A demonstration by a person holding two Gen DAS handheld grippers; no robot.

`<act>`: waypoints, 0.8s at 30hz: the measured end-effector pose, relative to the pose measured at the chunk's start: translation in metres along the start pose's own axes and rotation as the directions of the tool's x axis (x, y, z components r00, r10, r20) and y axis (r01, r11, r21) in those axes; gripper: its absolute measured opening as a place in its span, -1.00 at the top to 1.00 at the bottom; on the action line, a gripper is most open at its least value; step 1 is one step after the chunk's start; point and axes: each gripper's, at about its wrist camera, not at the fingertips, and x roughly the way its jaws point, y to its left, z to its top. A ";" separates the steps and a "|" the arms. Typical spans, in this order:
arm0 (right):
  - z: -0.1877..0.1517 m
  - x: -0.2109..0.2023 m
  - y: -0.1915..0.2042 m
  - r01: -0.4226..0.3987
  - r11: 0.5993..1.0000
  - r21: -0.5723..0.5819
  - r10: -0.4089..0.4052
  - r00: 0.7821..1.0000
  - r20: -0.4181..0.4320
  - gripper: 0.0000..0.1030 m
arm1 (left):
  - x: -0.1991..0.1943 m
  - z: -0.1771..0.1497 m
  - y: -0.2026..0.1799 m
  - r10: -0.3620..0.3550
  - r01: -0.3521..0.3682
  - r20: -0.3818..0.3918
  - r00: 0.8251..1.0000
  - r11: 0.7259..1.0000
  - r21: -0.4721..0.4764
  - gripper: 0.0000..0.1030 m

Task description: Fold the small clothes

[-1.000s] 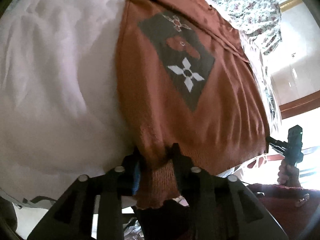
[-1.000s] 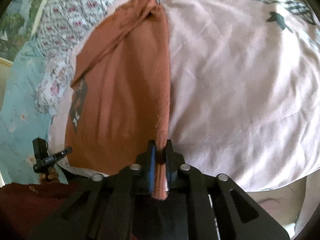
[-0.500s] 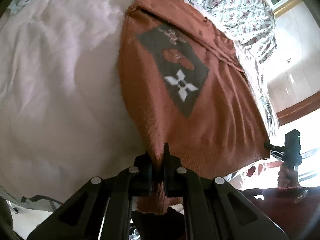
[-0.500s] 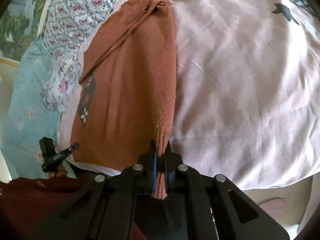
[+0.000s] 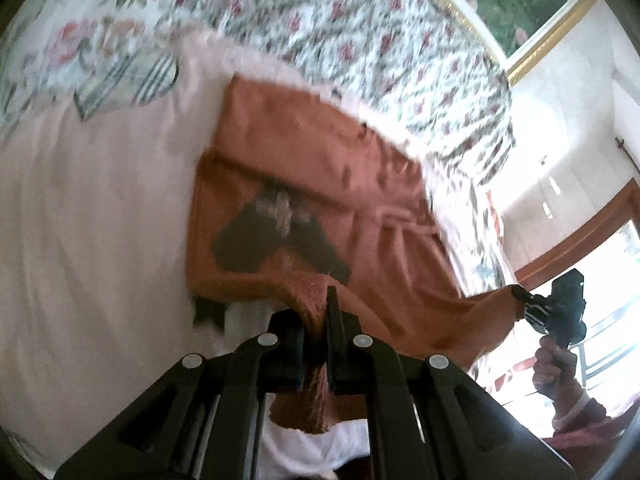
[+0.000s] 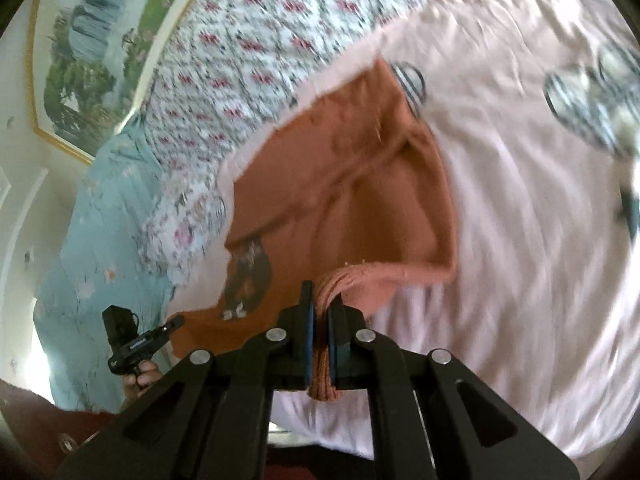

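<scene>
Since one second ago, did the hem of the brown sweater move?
Yes. The sweater's hem has lifted off the pink sheet and folded up toward the floral pillow, clamped in both grippers.

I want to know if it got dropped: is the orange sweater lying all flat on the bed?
No, the left claw pinches the orange sweater by its hem, lifted off the pink sheet.

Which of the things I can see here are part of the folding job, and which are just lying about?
Part of the job:
- rust-brown sweater, near hem lifted
- left tool, clamped on one hem corner
- right tool, clamped on the other corner

Just lying about:
- pink sheet under the sweater
- floral quilt behind it
- framed picture on the wall
</scene>
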 end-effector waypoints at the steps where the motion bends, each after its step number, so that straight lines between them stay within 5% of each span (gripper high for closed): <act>1: 0.009 0.001 0.001 -0.004 1.000 -0.004 0.004 1.000 0.014 0.88 | 0.001 0.011 -0.001 0.001 -0.001 0.019 1.000 1.000 -0.001 0.90; 8: 0.094 0.037 0.003 0.040 0.997 -0.063 -0.035 0.996 0.077 0.88 | 0.034 0.094 -0.004 0.026 -0.024 0.135 0.990 1.000 -0.015 0.89; 15: 0.156 0.084 -0.018 0.060 0.997 -0.047 -0.055 0.995 0.086 0.88 | 0.092 0.154 0.006 0.076 -0.072 0.123 0.989 0.997 -0.042 0.89; 24: 0.200 0.145 -0.046 0.093 0.995 -0.030 -0.092 0.996 0.020 0.88 | 0.141 0.192 0.027 0.118 -0.110 0.093 0.989 0.990 -0.082 0.89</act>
